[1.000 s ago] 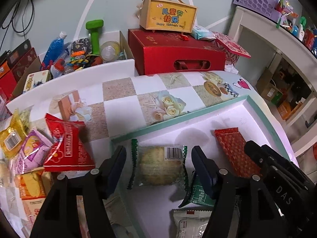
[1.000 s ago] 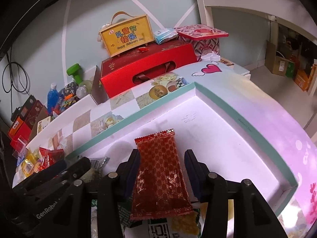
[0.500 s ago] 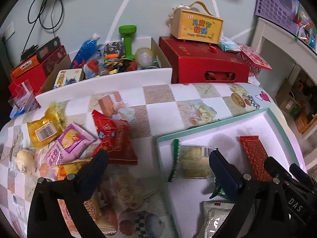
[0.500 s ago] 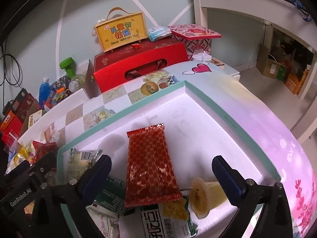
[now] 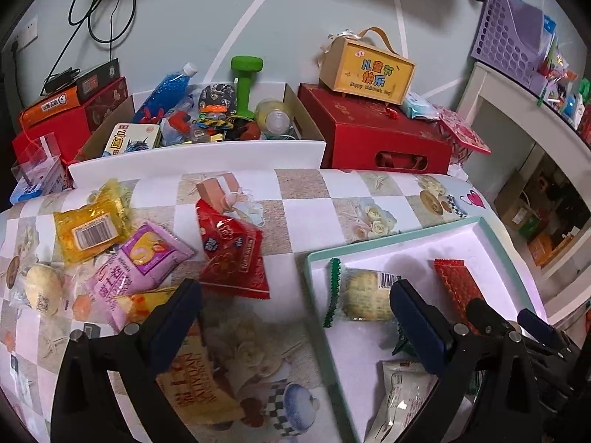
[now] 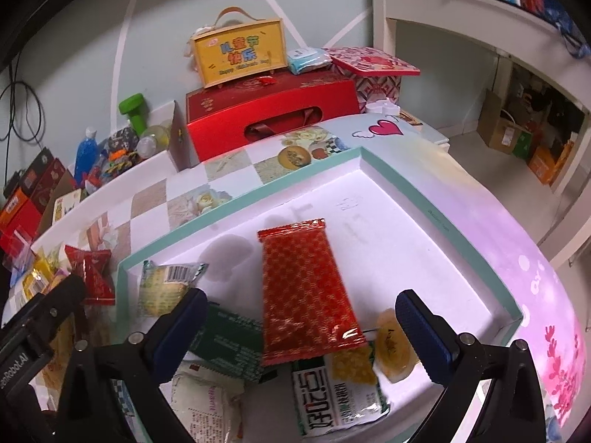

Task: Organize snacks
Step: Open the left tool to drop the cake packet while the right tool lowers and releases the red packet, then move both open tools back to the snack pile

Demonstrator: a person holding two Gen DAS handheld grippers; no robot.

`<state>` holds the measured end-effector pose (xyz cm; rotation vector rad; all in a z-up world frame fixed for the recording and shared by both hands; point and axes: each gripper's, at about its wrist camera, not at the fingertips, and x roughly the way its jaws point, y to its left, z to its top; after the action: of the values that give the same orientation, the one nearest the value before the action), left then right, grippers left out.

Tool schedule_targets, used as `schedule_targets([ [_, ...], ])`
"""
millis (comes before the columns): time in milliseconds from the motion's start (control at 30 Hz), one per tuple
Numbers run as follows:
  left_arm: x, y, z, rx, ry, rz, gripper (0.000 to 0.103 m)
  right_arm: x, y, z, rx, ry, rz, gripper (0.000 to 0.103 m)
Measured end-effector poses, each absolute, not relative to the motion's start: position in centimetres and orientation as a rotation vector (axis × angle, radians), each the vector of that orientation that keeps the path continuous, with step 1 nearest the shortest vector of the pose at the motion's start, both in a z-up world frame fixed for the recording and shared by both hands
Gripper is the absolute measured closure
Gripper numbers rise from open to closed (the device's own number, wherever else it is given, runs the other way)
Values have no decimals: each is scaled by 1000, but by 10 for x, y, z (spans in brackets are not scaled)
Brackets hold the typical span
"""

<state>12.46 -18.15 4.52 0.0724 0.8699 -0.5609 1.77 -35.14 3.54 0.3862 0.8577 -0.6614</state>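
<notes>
Red patterned packet (image 6: 304,291) lies flat in teal-rimmed tray (image 6: 436,199), released, beside green-edged biscuit pack (image 5: 364,295). Right gripper (image 6: 301,317) jaws spread wide, empty, above packet. Left gripper (image 5: 291,308) jaws spread wide, empty, straddling tray's left rim. Judged step: between placements. Next likely calls for reaching loose snacks on table (image 5: 306,199): red triangular pouch (image 5: 231,251), purple pack (image 5: 138,262), yellow pack (image 5: 90,229).

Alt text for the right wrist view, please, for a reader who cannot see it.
The open right gripper hovers over a red patterned snack packet lying free in a white, teal-rimmed tray. Other wrapped snacks crowd the tray's near end; red gift boxes stand behind.
</notes>
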Motion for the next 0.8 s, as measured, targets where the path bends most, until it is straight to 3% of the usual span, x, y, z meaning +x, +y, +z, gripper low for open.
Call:
schedule_targets([
  [267,118,-137,53,57,831,-510,2,18,-329,61,389,765,-647,0],
  [800,155,-16,23,-138,927,-309,2,60,-267,53,354,800,-453,0],
])
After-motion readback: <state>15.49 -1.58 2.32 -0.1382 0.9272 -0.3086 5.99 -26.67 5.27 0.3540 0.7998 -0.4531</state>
